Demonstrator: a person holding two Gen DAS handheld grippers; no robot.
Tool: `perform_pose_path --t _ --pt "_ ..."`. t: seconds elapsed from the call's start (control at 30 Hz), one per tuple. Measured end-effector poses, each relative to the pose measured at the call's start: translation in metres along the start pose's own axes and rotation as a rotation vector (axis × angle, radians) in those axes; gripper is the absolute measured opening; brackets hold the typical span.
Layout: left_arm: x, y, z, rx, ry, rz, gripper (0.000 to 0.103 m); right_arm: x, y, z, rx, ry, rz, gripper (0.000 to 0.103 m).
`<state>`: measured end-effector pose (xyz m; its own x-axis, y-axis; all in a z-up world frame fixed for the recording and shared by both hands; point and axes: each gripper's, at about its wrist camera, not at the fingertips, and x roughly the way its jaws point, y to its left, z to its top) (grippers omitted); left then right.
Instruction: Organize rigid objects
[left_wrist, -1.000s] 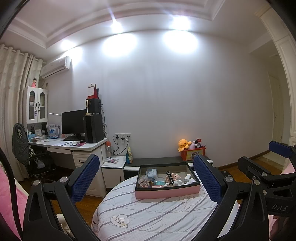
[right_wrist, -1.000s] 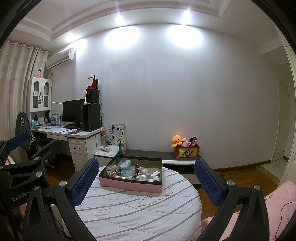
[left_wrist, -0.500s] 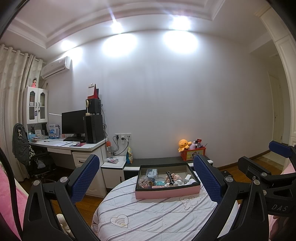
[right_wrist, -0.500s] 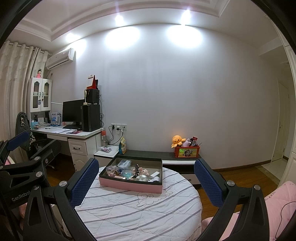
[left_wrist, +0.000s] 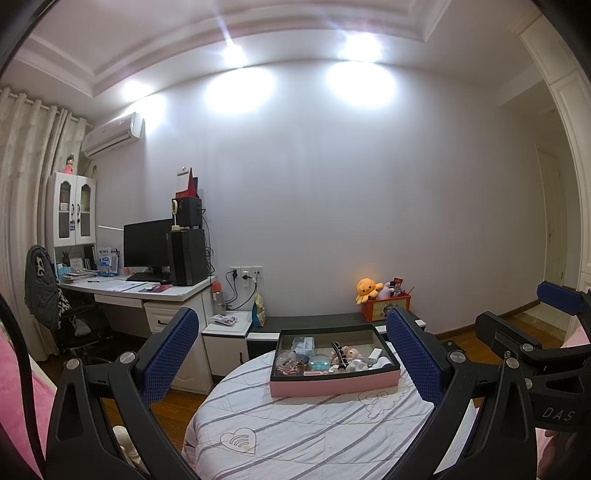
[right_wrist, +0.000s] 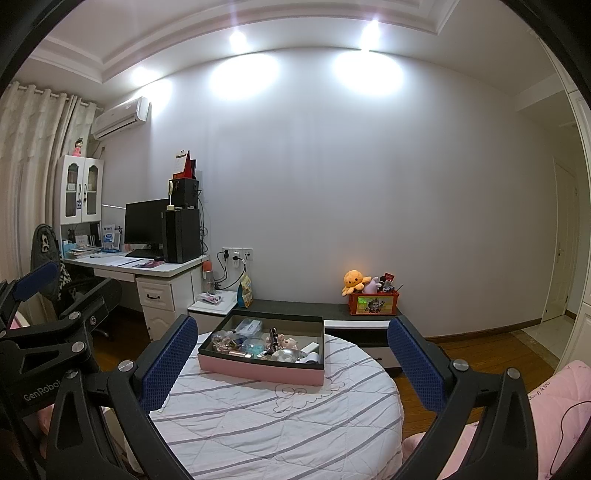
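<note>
1. The small things in the box (left_wrist: 334, 384) lie jumbled and too small to name surely; a black hair clip (left_wrist: 338, 352), a little doll (right_wrist: 287, 343) and a white block (right_wrist: 309, 348) can be picked out, the rest blur together
2. The box, pink outside and dark at the rim, sits on the far part of the round table (right_wrist: 280, 424), near its back edge
3. The near edge of the table is cut off by the bottom of both views
4. The left gripper (left_wrist: 295, 365) hangs above the near table with jaws spread wide, holding nothing
5. The right gripper (right_wrist: 291, 365) is likewise spread wide and empty, the box showing between its fingers
6. Each gripper shows at the edge of the other's view, partly cut off
7. The striped cloth in front of the box lies bare, open room between box and grippers
8. Behind the table a low dark bench (right_wrist: 295, 308) runs along the wall, with a desk (left_wrist: 147, 291) to the left
</note>
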<state>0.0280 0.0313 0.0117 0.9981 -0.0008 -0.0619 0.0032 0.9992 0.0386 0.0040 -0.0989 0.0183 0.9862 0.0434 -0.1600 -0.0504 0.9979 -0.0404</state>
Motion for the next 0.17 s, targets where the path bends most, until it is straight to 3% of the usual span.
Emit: perform_pose_path --t 0.17 --pt "-0.0006 0.0006 0.0009 -0.002 0.002 -0.002 0.103 -0.0002 0.0006 0.0006 0.001 0.001 0.002 0.103"
